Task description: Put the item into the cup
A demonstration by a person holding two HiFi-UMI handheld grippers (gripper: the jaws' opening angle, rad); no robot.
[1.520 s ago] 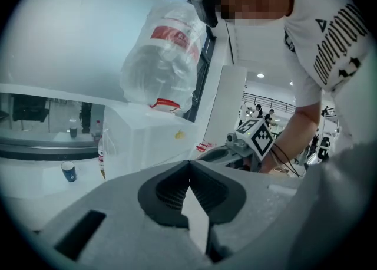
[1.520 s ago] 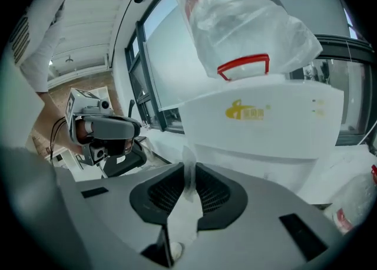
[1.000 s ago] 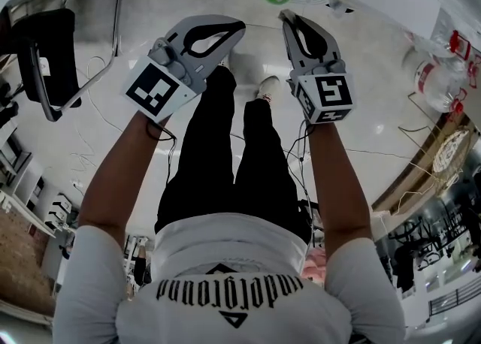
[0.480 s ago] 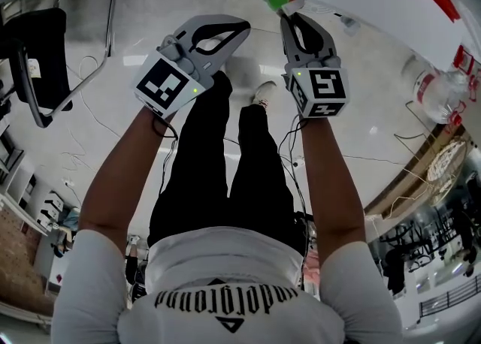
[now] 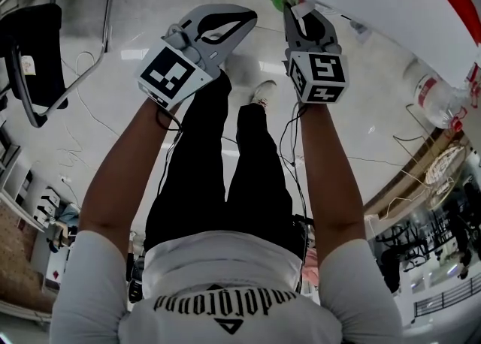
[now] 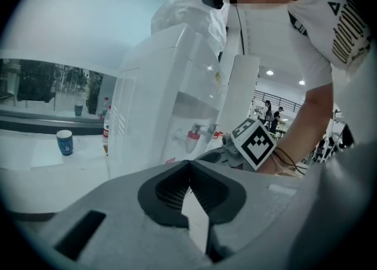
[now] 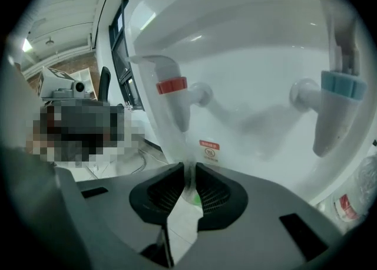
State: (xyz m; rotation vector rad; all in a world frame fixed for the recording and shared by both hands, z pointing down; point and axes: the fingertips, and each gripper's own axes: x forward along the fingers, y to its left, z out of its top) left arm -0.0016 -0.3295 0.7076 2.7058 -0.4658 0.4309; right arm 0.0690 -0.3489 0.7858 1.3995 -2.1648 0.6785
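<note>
both arms stretched forward side by side, forearms bare. left arm (image 5: 124, 162) carries left gripper (image 5: 248, 18), tipped a little downward, left cube (image 5: 167, 73) facing up; jaws pressed together, nothing between them. right arm (image 5: 327, 170) carries right gripper (image 5: 299, 9), pitched more steeply down, right cube (image 5: 319, 77) up; jaws nearly together, pinching a thin clear item (image 7: 177, 139). grippers near each other, not touching.

Clear glossy plastic cup (image 7: 184, 145), matt grey plastic right gripper (image 7: 189, 171).
</note>
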